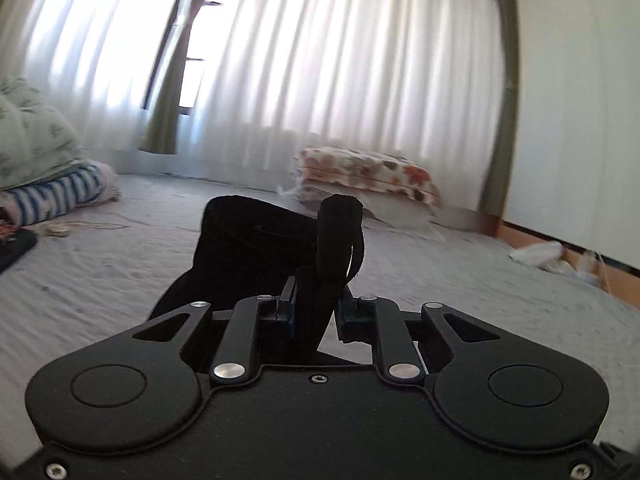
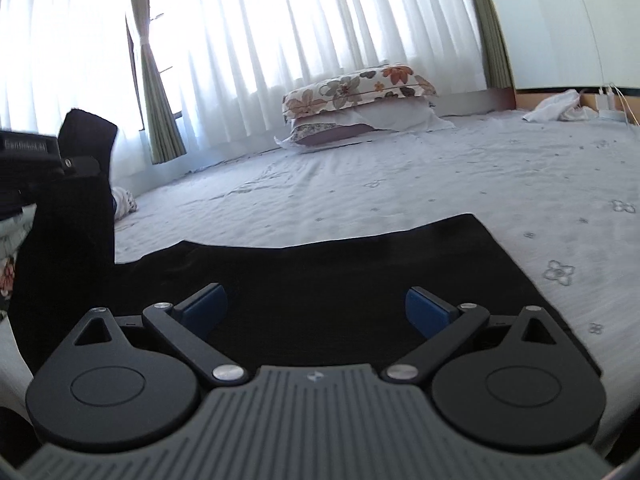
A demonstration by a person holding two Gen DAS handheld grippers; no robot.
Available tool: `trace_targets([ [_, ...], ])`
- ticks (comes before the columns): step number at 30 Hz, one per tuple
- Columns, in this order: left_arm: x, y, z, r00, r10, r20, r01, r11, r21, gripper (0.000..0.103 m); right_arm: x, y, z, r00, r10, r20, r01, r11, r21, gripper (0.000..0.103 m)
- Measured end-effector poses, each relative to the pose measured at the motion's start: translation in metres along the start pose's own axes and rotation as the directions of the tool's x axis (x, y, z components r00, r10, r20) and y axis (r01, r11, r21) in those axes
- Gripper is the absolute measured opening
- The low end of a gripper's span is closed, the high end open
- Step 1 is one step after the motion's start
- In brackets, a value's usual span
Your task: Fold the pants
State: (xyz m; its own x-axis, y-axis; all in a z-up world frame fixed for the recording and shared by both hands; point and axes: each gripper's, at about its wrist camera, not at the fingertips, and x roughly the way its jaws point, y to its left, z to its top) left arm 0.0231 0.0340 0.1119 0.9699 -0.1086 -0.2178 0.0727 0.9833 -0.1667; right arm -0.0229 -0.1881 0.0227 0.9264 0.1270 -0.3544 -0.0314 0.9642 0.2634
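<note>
**Soft black pants, 1 end lifted – 1 end flat**

On the left, the left gripper (image 1: 316,312) is clamped on a bunched fold of the black pants (image 1: 256,240). The cloth stands up between its pads and a thin cord hangs off the bunch. In the right wrist view the same gripper (image 2: 80,166) shows at the left edge, with a dark column of cloth hanging from it down to the bed (image 2: 400,184).

Further right, the rest of the pants (image 2: 320,276) lies flat and wide on the bed, just under the right gripper (image 2: 316,306). Its jaws stand wide apart with nothing between the blue pads (image 2: 424,310) – they hover over the cloth, and I cannot tell whether they touch it.

Handling, as a judgement: the cloth is light, limp and not fragile. It drapes and sags, so 1 pinch point lets the free part swing and crease. A firm pinch through all layers at a hem or waistband edge should hold best. The right gripper would do well to take the near edge of the flat part, so both ends travel together.

Far off, 2 pillows (image 2: 356,92) rest by the curtains (image 2: 280,20).
</note>
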Motion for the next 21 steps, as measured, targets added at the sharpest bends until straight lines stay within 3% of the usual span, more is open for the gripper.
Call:
trace_targets([
  [3, 0.017, -0.045, -0.024, 0.988, -0.097, -0.120, 0.104, 0.993, 0.049, 0.017, -0.006, -0.037, 0.005, 0.999, 0.034, -0.033, -0.029, 0.990, 0.140, 0.102],
  [5, 0.031, -0.069, -0.046, 0.965, -0.134, -0.224, 0.153, 0.986, 0.072, 0.018, -0.009, -0.060, 0.001, 0.996, 0.078, -0.041, -0.065, 0.962, 0.265, 0.102],
  [7, 0.045, -0.085, -0.067, 0.928, -0.154, -0.341, 0.188, 0.980, 0.070, 0.021, -0.010, -0.080, -0.008, 0.990, 0.138, -0.034, -0.114, 0.911, 0.396, 0.102],
  [8, 0.051, -0.089, -0.075, 0.901, -0.170, -0.400, 0.211, 0.976, 0.059, 0.023, -0.010, -0.086, -0.010, 0.988, 0.152, -0.020, -0.129, 0.897, 0.422, 0.102],
  [9, 0.052, -0.091, -0.082, 0.886, -0.173, -0.430, 0.218, 0.974, 0.056, 0.026, -0.010, -0.087, -0.010, 0.988, 0.157, -0.011, -0.138, 0.894, 0.426, 0.102],
  [11, 0.041, -0.094, -0.085, 0.899, -0.181, -0.399, 0.235, 0.968, 0.092, 0.038, -0.007, -0.085, -0.009, 0.987, 0.157, -0.020, -0.134, 0.900, 0.416, 0.103],
  [12, 0.036, -0.094, -0.081, 0.901, -0.188, -0.390, 0.248, 0.963, 0.108, 0.057, -0.005, -0.083, -0.009, 0.987, 0.157, -0.027, -0.133, 0.904, 0.407, 0.103],
  [13, 0.029, -0.093, -0.078, 0.904, -0.200, -0.379, 0.259, 0.959, 0.112, 0.067, -0.002, -0.080, -0.008, 0.987, 0.159, -0.036, -0.132, 0.910, 0.392, 0.103],
  [16, 0.004, -0.080, -0.068, 0.917, -0.213, -0.336, 0.272, 0.953, 0.137, 0.074, 0.005, -0.072, -0.005, 0.983, 0.176, -0.044, -0.147, 0.915, 0.374, 0.103],
  [21, -0.030, -0.033, -0.049, 0.940, -0.178, -0.290, 0.205, 0.977, 0.064, 0.075, 0.012, -0.054, -0.008, 0.978, 0.198, -0.073, -0.162, 0.928, 0.336, 0.103],
])
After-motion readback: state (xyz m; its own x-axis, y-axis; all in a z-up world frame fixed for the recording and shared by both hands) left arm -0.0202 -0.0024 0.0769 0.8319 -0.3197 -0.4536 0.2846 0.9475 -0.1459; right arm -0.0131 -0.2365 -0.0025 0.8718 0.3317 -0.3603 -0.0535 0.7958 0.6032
